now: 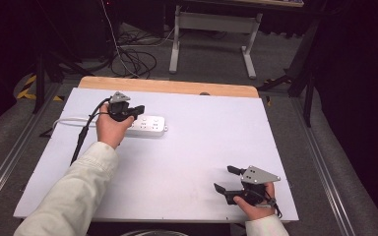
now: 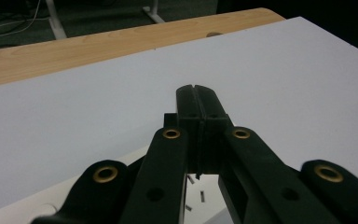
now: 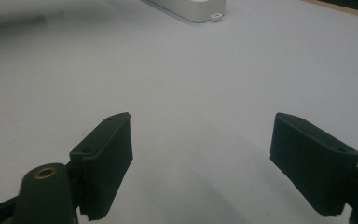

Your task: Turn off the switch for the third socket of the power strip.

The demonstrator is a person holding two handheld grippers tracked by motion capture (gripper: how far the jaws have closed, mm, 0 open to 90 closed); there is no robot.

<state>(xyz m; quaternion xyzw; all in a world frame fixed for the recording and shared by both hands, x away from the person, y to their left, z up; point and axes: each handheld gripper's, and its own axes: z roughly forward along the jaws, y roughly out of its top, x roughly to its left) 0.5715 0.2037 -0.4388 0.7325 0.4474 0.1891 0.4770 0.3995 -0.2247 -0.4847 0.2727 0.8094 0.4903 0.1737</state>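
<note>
A white power strip (image 1: 150, 126) lies flat on the white board (image 1: 202, 147), left of centre near its far side. Its white cord (image 1: 66, 120) runs off to the left. My left gripper (image 1: 139, 110) hovers just over the strip's left half. In the left gripper view its pads (image 2: 196, 93) are pressed together with nothing between them, and the strip (image 2: 200, 196) shows below the jaws. My right gripper (image 1: 224, 178) rests near the board's front right corner. It stands wide open and empty (image 3: 200, 158), and the strip's end (image 3: 191, 7) lies far ahead of it.
The white board lies on a wooden table whose far edge (image 1: 167, 87) shows as a strip. Behind it stand a white desk frame (image 1: 211, 29) and loose cables (image 1: 133, 59) on the floor. Metal rails (image 1: 320, 152) run along both sides.
</note>
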